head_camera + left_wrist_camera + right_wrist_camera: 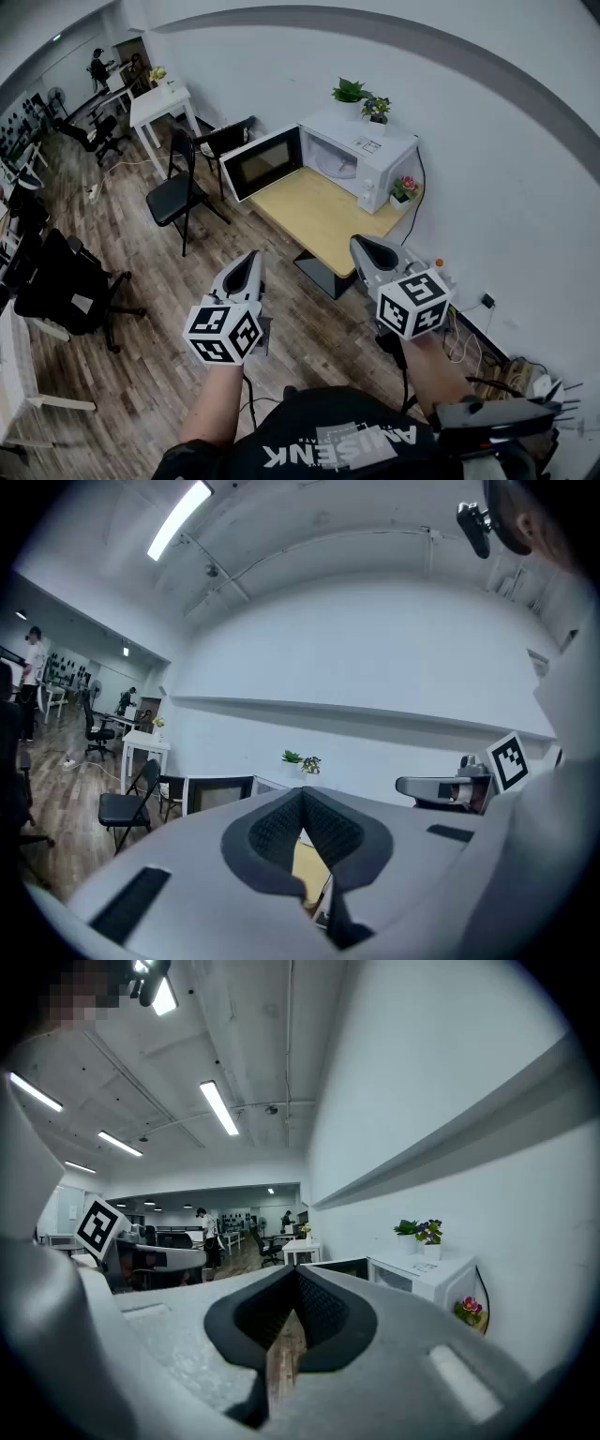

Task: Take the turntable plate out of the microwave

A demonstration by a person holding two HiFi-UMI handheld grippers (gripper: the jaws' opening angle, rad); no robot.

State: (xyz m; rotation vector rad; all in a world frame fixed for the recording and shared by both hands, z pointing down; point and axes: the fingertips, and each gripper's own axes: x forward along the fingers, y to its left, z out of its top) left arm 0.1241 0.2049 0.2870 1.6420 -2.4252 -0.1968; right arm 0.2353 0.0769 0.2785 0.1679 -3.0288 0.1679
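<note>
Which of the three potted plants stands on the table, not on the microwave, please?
The pink-flowered plant beside the microwave; the green plant and purple-flowered plant sit on top.

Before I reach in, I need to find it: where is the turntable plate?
In the head view, the turntable plate lies inside the open microwave on the wooden table, right of its swung-out door.

Round turntable plate (335, 162) flat inside white microwave (382, 150), door (262, 162) open, far end of tbl
</note>
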